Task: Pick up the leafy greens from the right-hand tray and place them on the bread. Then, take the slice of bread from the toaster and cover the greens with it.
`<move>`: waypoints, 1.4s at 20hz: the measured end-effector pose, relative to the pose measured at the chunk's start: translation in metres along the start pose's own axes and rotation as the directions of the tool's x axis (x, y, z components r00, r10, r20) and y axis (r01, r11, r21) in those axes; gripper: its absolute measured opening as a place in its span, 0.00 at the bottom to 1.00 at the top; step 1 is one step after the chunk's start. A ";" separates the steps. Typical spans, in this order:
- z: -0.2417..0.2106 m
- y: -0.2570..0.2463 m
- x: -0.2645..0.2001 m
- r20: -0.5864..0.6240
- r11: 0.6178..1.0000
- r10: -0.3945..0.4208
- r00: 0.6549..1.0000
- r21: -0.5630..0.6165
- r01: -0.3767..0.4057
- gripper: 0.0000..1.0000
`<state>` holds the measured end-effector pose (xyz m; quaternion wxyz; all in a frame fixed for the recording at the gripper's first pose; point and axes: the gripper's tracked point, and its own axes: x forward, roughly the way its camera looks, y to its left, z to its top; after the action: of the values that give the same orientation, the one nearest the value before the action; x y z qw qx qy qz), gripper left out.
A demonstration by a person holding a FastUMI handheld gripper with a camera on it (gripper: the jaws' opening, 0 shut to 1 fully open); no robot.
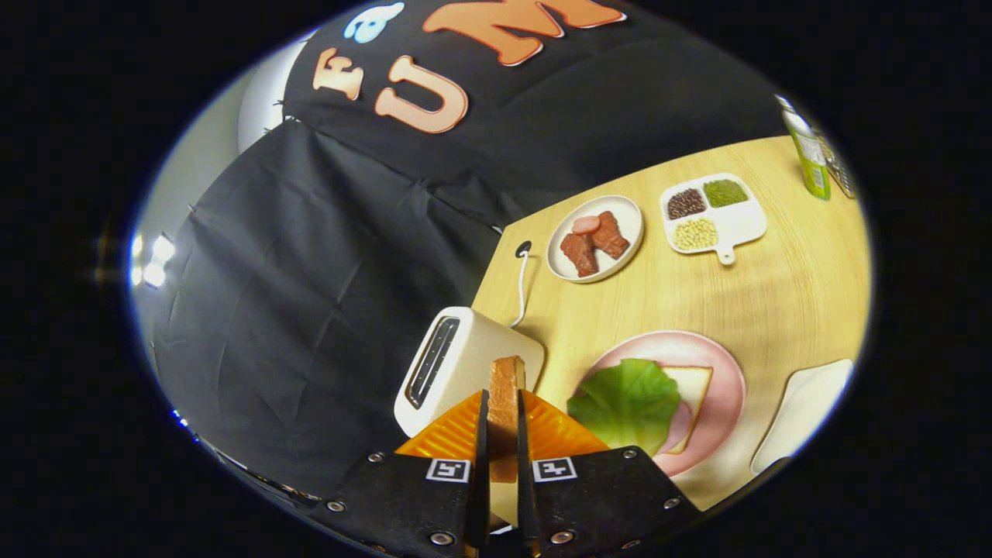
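Gripper (503, 415) clamps bread slice (506, 387) edgewise above wooden table (775, 302); dark cloth wall behind.

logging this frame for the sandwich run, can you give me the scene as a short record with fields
gripper: gripper shut on the bread slice, held on edge between the fingers
toaster: toaster just ahead of the fingers, slots bare
pink plate: pink plate beside the toaster, holds bread with leafy greens on top
step left: cover the greens
background: meat plate, divided tray, bottle

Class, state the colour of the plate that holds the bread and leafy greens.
Pink, seen in the gripper view: the plate lies just beyond the fingers.
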<state>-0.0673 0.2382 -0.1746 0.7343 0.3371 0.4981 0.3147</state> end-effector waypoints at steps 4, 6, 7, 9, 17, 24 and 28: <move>-0.012 -0.036 0.008 -0.013 0.999 -0.028 1.000 0.042 0.029 0.15; -0.016 -0.056 0.015 -0.007 0.998 -0.053 0.999 0.028 0.053 0.15; -0.022 -0.065 0.018 -0.019 0.998 -0.065 0.998 0.024 0.065 0.15; -0.030 -0.073 0.020 -0.035 0.997 -0.061 0.998 0.037 0.062 0.15; -0.033 -0.114 0.020 -0.018 0.982 -0.186 0.982 -0.036 0.186 0.15; -0.025 -0.132 0.016 0.062 0.952 -0.269 0.961 -0.134 0.275 0.35; 0.007 -0.139 -0.003 0.216 0.908 -0.334 0.918 -0.187 0.374 0.46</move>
<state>-0.0437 0.1543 -0.2832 0.8542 0.1827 0.4444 0.1984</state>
